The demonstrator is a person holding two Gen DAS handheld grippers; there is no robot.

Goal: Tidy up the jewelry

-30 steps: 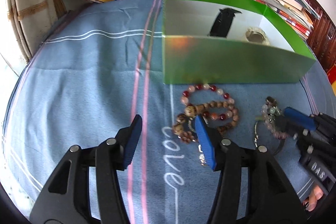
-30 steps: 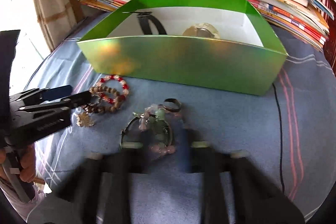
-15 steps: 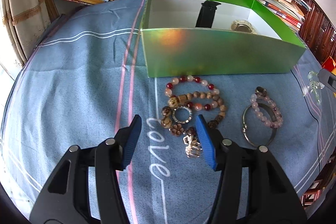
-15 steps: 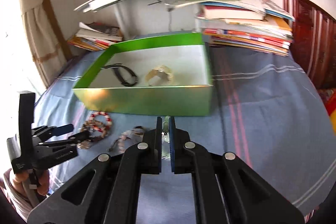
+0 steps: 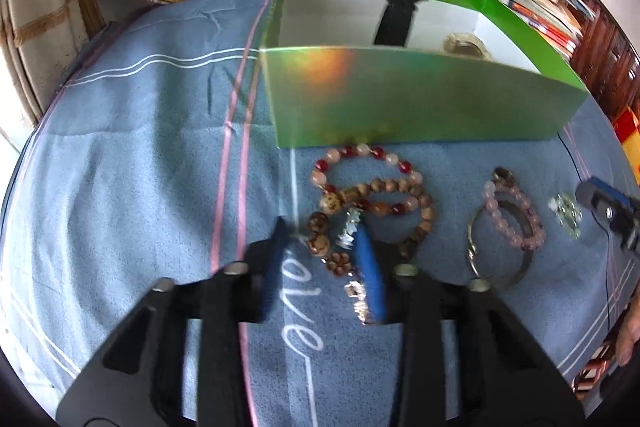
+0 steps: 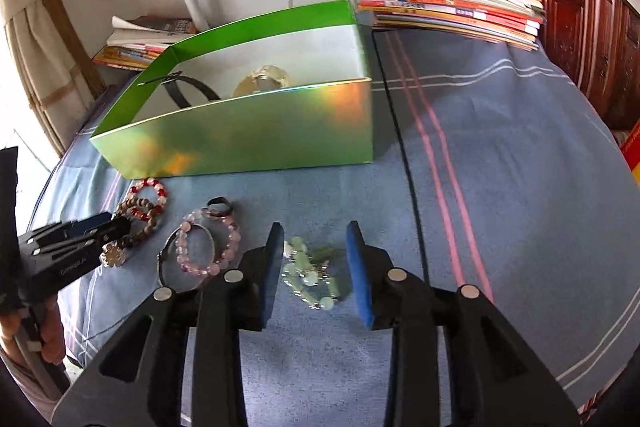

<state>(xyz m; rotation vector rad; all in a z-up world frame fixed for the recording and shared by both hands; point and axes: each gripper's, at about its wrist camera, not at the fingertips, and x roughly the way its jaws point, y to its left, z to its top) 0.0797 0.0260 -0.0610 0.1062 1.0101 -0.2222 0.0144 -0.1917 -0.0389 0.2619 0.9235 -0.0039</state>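
Blue cloth, pale green bracelet beneath right gripper, silver charm left view only.

One green box, two book stacks, several bracelets on cloth.

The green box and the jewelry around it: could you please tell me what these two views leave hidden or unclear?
- Left wrist view: the green box near wall hides its floor and the lower parts of the black strap and pale bangle.
- Left wrist view: the left gripper is motion-blurred, and its right finger covers part of the silver chain.
- Right wrist view: the pale green bead piece is too small to identify.
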